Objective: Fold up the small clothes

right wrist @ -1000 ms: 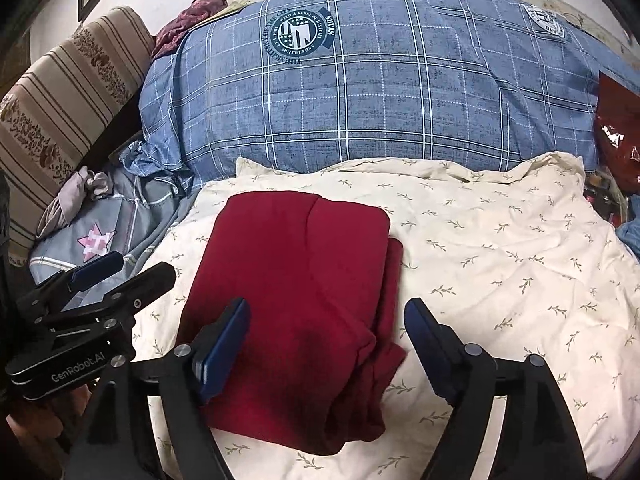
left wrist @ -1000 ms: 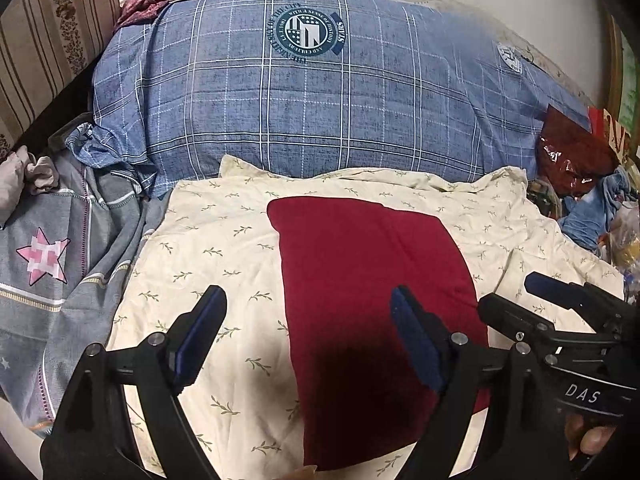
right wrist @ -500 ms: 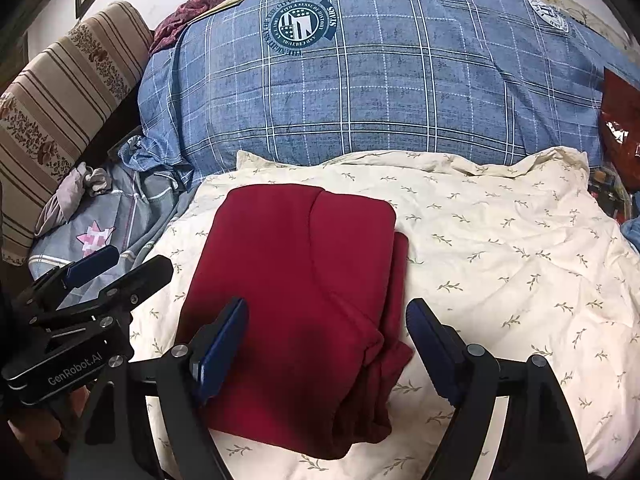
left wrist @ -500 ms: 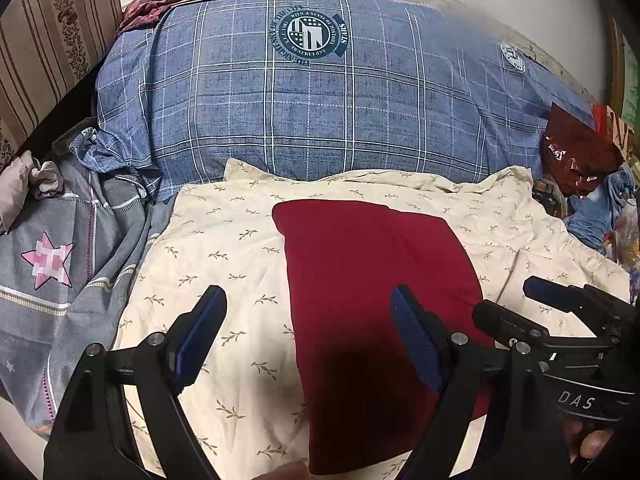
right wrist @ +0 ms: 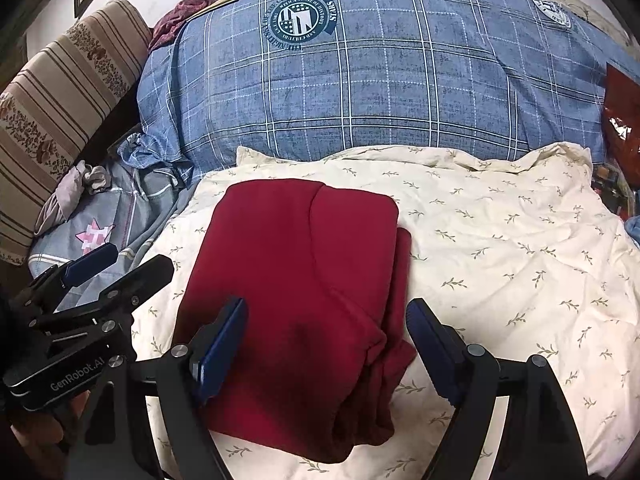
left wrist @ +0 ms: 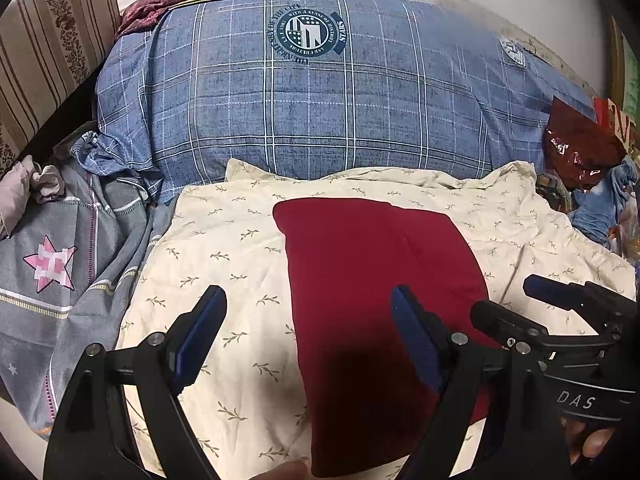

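One garment: a dark red garment [right wrist: 296, 280] lies folded in a rough rectangle on the cream leaf-print sheet [right wrist: 500, 248], with loose layers bunched along its right and near edges.
Left gripper [left wrist: 308, 320]: jaws spread wide, holding nothing, poised above the garment's left edge.
Right gripper [right wrist: 328, 328]: jaws also wide apart and empty, over the garment's near right corner; whether a finger brushes the cloth is hard to tell.
Behind: a blue plaid pillow [left wrist: 320, 100] borders the sheet.
Left side: a grey star-print cloth [left wrist: 60, 272] lies beside the sheet.
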